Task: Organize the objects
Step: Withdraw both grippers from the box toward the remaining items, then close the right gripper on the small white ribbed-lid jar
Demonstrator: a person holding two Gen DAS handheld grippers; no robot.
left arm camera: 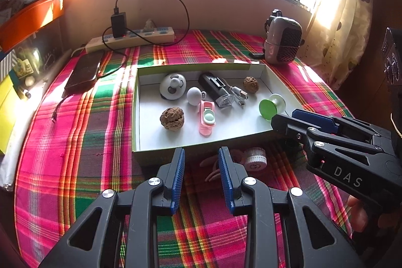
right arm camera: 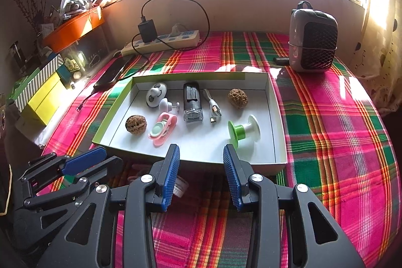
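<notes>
A shallow white box (left arm camera: 191,140) (right arm camera: 277,142) with a green rim lies on the plaid cloth. It holds two walnuts (left arm camera: 172,118) (right arm camera: 237,97), a pink clip case (left arm camera: 207,117) (right arm camera: 162,127), a black device (left arm camera: 213,88) (right arm camera: 192,102), a white USB cable (right arm camera: 212,106), a round white fan (left arm camera: 172,86) (right arm camera: 156,94), a white knob (left arm camera: 194,96) and a green-and-white spool (left arm camera: 270,106) (right arm camera: 242,131). A small white round cap (left arm camera: 255,159) and pink bands (left arm camera: 213,167) lie outside, before the box. My left gripper (left arm camera: 201,155) is open and empty above them. My right gripper (right arm camera: 201,153) is open and empty at the box's near edge.
A power strip (left arm camera: 130,38) with a black charger and cable lies at the back. A dark phone (left arm camera: 83,73) lies at the left. A grey mesh heater (right arm camera: 312,40) stands at the back right. Orange and yellow boxes (right arm camera: 45,99) crowd the left side.
</notes>
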